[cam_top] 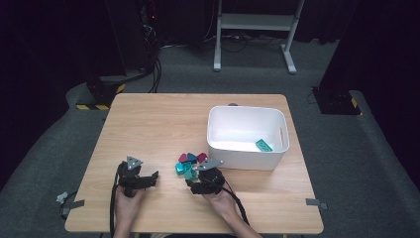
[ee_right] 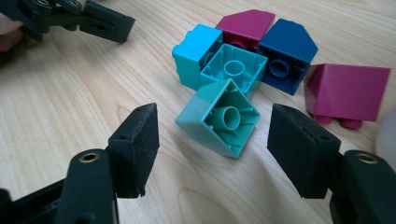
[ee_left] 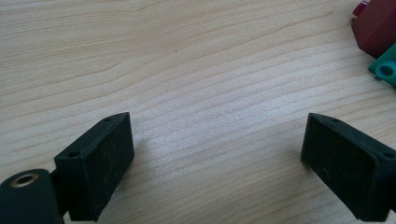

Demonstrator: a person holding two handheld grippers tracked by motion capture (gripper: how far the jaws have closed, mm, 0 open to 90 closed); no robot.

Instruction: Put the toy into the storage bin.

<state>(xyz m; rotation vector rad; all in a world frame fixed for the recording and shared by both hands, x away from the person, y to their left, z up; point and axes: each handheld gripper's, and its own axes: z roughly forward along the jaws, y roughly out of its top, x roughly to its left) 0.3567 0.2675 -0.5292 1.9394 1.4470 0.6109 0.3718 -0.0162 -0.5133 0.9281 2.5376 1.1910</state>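
Observation:
A small pile of toy bricks [cam_top: 190, 164] lies on the wooden table [cam_top: 163, 119], left of a white bin [cam_top: 220, 134]. My right gripper [ee_right: 212, 135] stands open around a teal sloped brick [ee_right: 218, 116] that lies tipped on its side, with a gap at each pad. Behind that brick are a cyan brick [ee_right: 196, 51], a teal brick [ee_right: 233, 67] turned hollow side up, a dark blue brick [ee_right: 286, 51] and two magenta bricks [ee_right: 348, 91]. My left gripper [ee_left: 217, 144] is open over bare wood, left of the pile, with nothing between its jaws.
One teal brick [cam_top: 264, 145] lies in the white bin, at its near right corner. In the left gripper view a dark red brick [ee_left: 376, 25] and a green brick [ee_left: 385, 70] show at the upper right edge. Bare wood stretches to the table's far left.

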